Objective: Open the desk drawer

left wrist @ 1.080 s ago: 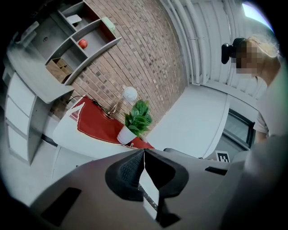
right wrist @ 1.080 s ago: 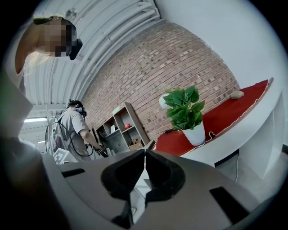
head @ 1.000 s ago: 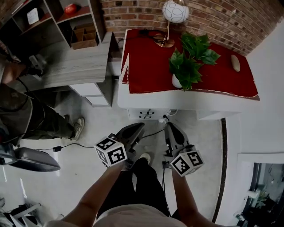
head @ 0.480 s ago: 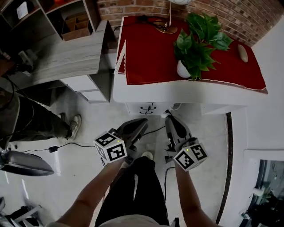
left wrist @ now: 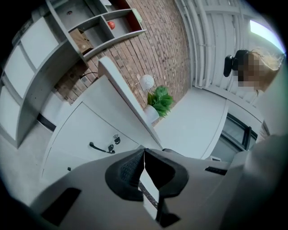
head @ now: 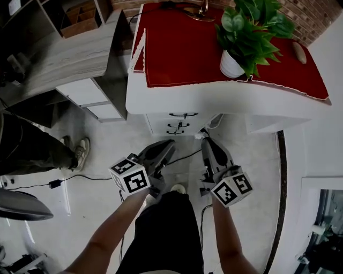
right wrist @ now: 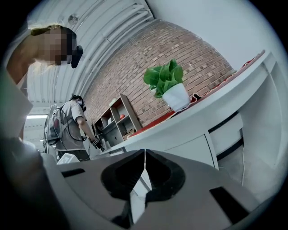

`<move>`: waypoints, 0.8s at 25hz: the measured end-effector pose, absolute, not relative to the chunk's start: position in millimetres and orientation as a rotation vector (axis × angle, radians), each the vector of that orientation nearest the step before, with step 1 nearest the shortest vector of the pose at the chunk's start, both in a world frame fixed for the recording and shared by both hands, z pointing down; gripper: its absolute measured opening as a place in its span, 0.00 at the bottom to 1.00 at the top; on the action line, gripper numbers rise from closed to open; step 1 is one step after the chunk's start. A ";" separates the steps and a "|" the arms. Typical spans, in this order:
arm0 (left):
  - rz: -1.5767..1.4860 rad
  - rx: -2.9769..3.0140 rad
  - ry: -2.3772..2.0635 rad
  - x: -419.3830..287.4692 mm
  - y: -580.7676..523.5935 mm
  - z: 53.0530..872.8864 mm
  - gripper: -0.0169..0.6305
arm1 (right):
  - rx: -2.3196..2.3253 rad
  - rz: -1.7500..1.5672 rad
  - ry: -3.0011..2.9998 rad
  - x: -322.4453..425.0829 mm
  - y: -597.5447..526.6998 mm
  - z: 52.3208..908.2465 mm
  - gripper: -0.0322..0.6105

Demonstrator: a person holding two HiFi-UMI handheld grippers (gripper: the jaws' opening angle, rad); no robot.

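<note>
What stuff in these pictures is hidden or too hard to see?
Lamp: head view, the top edge cuts off all but its base.
Inside the drawers: every view, their shut fronts hide it.
Other person: head view, the left edge leaves only a leg and shoe.
Lowest drawer handle: head view, too small to tell its shape.

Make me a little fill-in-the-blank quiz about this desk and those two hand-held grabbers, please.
The cloth on the desk is ____.
The plant stands in a ____ pot.
The drawer handles are ____.
The left gripper and right gripper both have their jaws ____, holding nothing.
Missing words: red; white; black; shut.
</note>
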State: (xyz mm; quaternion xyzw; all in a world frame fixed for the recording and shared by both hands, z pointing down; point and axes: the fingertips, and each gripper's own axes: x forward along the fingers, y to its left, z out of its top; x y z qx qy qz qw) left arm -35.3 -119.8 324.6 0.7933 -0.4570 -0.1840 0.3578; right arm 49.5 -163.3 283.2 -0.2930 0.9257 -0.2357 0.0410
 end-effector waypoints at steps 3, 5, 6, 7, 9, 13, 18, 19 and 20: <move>-0.490 2.057 -1.164 -35.3 -124.5 348.4 0.04 | -0.898 -0.725 2.822 48.1 -165.4 309.1 0.08; -0.490 2.070 -1.160 -35.0 -127.1 364.4 0.04 | -0.891 -0.716 2.827 45.6 -165.9 326.4 0.08; -0.495 2.080 -1.156 -34.1 -127.7 372.3 0.04 | -0.891 -0.704 2.836 44.7 -165.9 335.1 0.08; -0.507 2.089 -1.149 -32.9 -127.8 380.5 0.04 | -0.893 -0.691 2.847 44.0 -165.7 343.8 0.08; -0.529 2.099 -1.131 -31.0 -127.2 398.5 0.04 | -0.895 -0.669 2.862 43.2 -165.3 360.1 0.08; -0.524 2.091 -1.112 -29.2 -129.4 440.8 0.04 | -0.889 -0.658 2.870 44.3 -166.7 393.3 0.08; -0.500 2.101 -1.111 -26.2 -139.7 492.5 0.04 | -0.884 -0.648 2.876 51.6 -170.6 441.3 0.08; -0.511 2.099 -1.115 -27.0 -142.4 501.0 0.04 | -0.888 -0.641 2.882 52.9 -172.8 452.1 0.08; -0.532 2.098 -1.118 -28.1 -145.2 508.7 0.04 | -0.892 -0.631 2.889 53.9 -175.3 462.9 0.08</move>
